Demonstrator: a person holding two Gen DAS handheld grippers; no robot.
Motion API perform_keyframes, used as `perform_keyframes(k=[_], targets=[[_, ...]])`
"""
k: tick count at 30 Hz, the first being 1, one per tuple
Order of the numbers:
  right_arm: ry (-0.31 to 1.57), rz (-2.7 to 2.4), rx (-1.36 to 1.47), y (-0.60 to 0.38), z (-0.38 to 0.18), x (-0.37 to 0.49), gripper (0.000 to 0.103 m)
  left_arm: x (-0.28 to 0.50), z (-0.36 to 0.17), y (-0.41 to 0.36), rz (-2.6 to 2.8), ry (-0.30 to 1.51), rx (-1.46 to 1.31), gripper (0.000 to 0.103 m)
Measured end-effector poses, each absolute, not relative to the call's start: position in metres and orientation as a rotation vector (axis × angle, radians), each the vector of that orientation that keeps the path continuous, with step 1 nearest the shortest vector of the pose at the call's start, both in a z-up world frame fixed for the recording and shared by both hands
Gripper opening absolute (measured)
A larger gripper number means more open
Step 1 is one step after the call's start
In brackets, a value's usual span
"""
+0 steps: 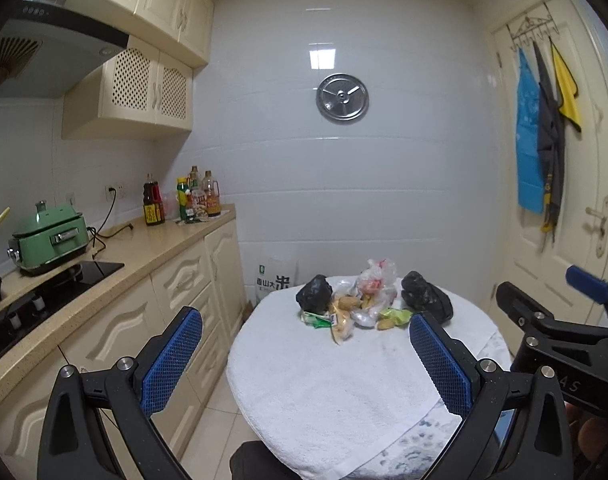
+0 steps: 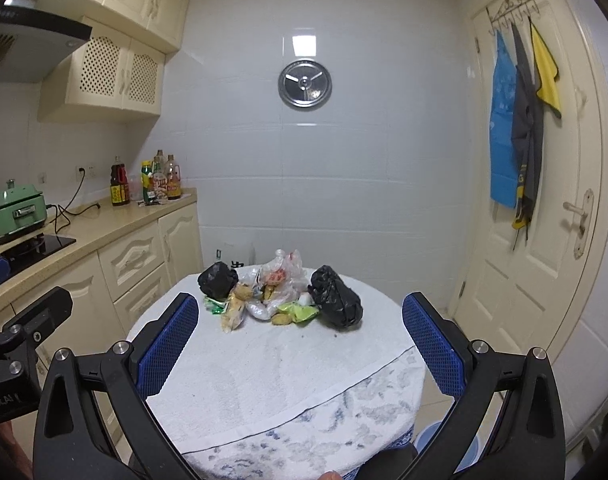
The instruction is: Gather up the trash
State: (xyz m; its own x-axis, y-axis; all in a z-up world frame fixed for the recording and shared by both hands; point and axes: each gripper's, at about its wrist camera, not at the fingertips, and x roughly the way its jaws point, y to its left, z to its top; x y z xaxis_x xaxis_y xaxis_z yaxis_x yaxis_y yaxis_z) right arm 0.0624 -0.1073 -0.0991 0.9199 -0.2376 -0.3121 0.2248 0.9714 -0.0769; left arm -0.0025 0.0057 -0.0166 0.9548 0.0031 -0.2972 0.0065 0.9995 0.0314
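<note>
Two grippers, left gripper (image 1: 306, 354) and right gripper (image 2: 300, 350), hover spread and empty; nothing looks collected yet, trash pile (image 2: 280, 294) waiting at twelve o'clock on the table (image 2: 288, 364).

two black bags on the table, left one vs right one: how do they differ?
The left black bag is smaller and balled up tight; the right black bag is bigger and elongated. The left one sits at the pile's counter-side end, touching snack wrappers; the right one sits at the door-side end. Both are crumpled glossy black plastic on the white towel.
</note>
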Motion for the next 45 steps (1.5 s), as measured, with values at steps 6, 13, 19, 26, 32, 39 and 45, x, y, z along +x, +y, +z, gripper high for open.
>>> perform_keyframes(k=[6, 13, 19, 26, 32, 39, 45], targets=[[0.365, -0.233, -0.013, -0.111, -0.099, 0.075, 0.103, 0.011, -0.005, 0.011, 0.032, 0.31, 0.013, 0.102], [0.392, -0.221, -0.062, -0.105, -0.095, 0.102, 0.103, 0.04, 0.0, 0.015, 0.058, 0.32, -0.003, 0.102], [0.424, -0.176, -0.077, -0.104, -0.096, 0.133, 0.103, 0.088, 0.0, 0.009, 0.062, 0.361, 0.021, 0.102], [0.502, -0.169, -0.066, -0.117, -0.103, 0.176, 0.103, 0.157, 0.008, 0.007, 0.041, 0.427, 0.019, 0.102], [0.597, -0.156, -0.062, -0.135, -0.118, 0.221, 0.103, 0.231, 0.006, 0.007, 0.028, 0.51, 0.007, 0.102], [0.72, -0.137, -0.027, -0.157, -0.154, 0.273, 0.103, 0.33, -0.024, 0.007, 0.012, 0.655, 0.014, 0.102], [0.828, -0.129, 0.014, -0.175, -0.194, 0.314, 0.103, 0.392, -0.058, 0.005, -0.004, 0.744, 0.015, 0.102]])
